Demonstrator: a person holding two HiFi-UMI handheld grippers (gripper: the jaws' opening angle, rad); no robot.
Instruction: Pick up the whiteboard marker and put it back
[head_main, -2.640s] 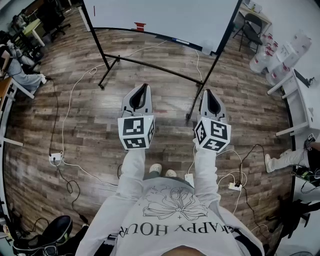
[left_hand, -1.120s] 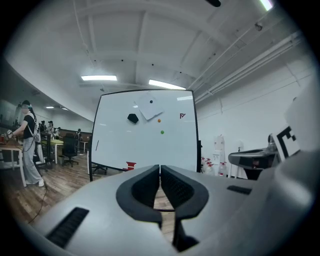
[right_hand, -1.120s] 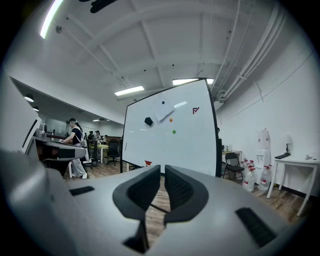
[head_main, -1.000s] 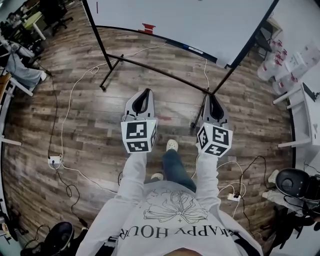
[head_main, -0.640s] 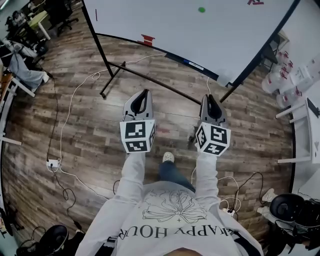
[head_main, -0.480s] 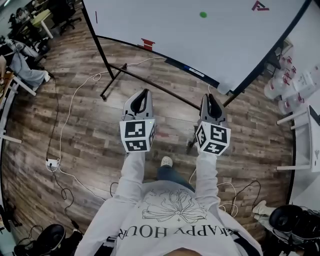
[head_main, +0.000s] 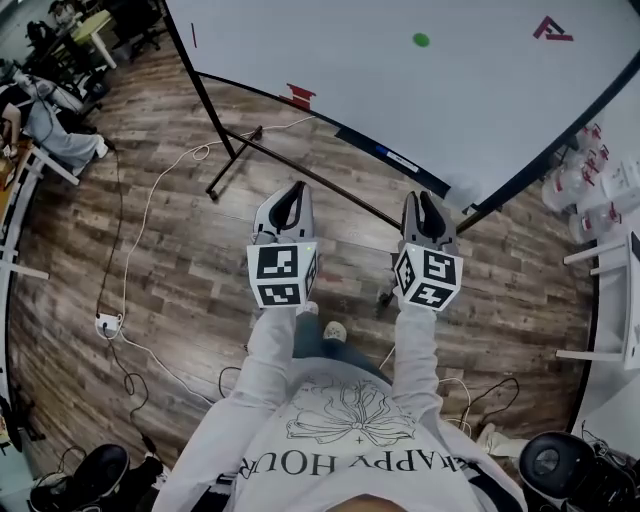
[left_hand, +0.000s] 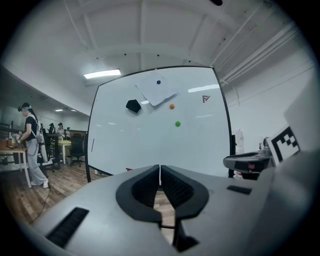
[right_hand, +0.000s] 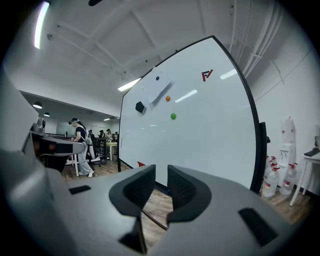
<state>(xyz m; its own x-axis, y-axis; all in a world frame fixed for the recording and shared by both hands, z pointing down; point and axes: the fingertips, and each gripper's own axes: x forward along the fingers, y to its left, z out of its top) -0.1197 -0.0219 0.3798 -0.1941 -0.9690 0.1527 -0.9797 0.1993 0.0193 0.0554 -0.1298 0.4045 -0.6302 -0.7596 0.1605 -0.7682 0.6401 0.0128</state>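
We reckon the whiteboard marker (head_main: 398, 158) is that blue stick on the whiteboard's (head_main: 400, 70) bottom ledge. Our right gripper (head_main: 425, 197) has just been opening its jaws, nothing between them; the left gripper (head_main: 293, 190) is pinched together, empty. The marker's probably light, stiff and slick, so we'd pinch it mid-barrel.

Wood-plank floor (head_main: 190, 250), crossed by a white cable (head_main: 150, 195) that ends at a power strip (head_main: 107, 322). A black-framed whiteboard (head_main: 400, 90) fills the far side. Water bottles (right_hand: 274, 182) stand by the white wall at right. Far left: a desk (head_main: 92, 24) and a chair (left_hand: 77, 149). One ceiling strip light (left_hand: 102, 74) is lit.
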